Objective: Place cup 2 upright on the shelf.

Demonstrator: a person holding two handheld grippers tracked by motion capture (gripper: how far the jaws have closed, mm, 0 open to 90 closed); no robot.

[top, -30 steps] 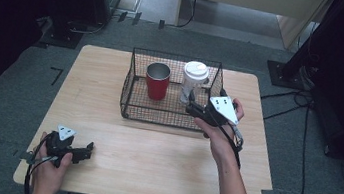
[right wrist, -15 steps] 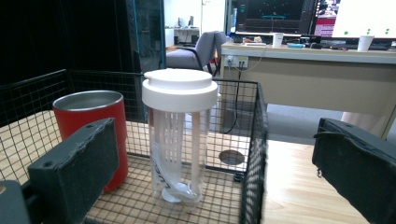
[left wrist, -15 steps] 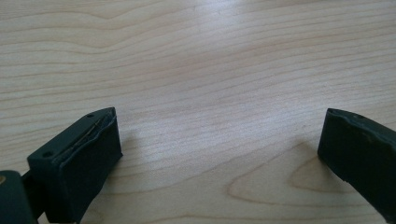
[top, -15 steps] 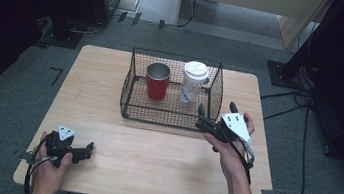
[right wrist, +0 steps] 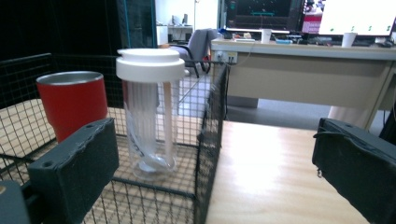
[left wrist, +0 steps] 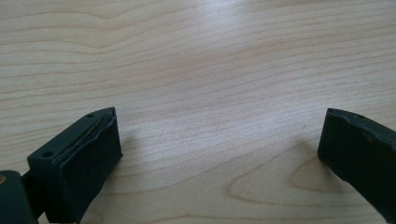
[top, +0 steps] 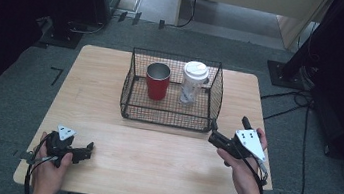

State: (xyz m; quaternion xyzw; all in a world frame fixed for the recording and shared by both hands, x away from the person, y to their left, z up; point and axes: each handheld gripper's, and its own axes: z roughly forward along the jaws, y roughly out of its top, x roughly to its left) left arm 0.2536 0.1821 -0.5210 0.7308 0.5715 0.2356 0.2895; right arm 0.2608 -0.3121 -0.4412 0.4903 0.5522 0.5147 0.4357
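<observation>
Clear cup (top: pixel 194 83), white-lidded, stands upright in wire basket (top: pixel 134 84); my right gripper (top: pixel 213 136), jaws wide and empty, sits at its 5 o'clock.

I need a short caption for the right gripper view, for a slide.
Open right gripper facing a wire basket holding a red tumbler and a clear white-lidded cup.
</observation>
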